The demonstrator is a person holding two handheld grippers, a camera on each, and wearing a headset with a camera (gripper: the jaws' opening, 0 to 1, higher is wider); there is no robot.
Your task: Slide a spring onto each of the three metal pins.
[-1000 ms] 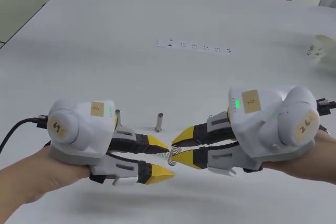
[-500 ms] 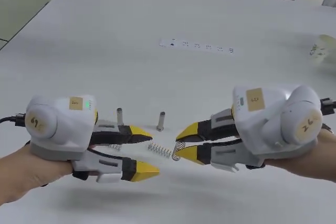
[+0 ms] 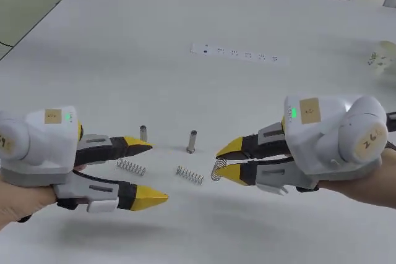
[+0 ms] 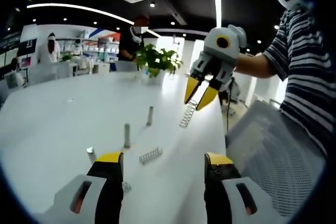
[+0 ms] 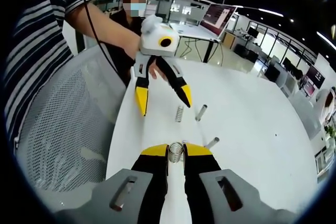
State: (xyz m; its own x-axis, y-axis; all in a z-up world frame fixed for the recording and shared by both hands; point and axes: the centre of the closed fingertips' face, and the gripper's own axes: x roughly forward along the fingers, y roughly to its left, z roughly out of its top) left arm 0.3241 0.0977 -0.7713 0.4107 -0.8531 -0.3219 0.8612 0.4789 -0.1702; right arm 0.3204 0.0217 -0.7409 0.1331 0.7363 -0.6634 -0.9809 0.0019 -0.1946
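Springs and pins are laid out on a broad white table [image 3: 185, 23], whose edge is seen at the upper left of the head view; bare surface is left on every side, and only a power strip [image 3: 238, 54] lies well apart at upper centre.

The right gripper [image 3: 225, 162], right of centre, is clamped on the held spring [image 3: 216, 170], gripped near one end. The left gripper [image 3: 146, 171], at lower left, is held with its jaws wide apart and nothing between them.

A left pin [image 3: 143, 133] and a centre pin [image 3: 192, 141] stand upright mid-frame. A third pin [image 4: 91, 154] is seen in the left gripper view. None is seen to carry a spring.

A left loose spring [image 3: 130, 166] and a right loose spring [image 3: 189, 175] lie flat below the pins.

The first threading is judged to be in hand. The coil's open end must be turned downward, centred over the nearby centre pin and lowered without the pin being tipped.
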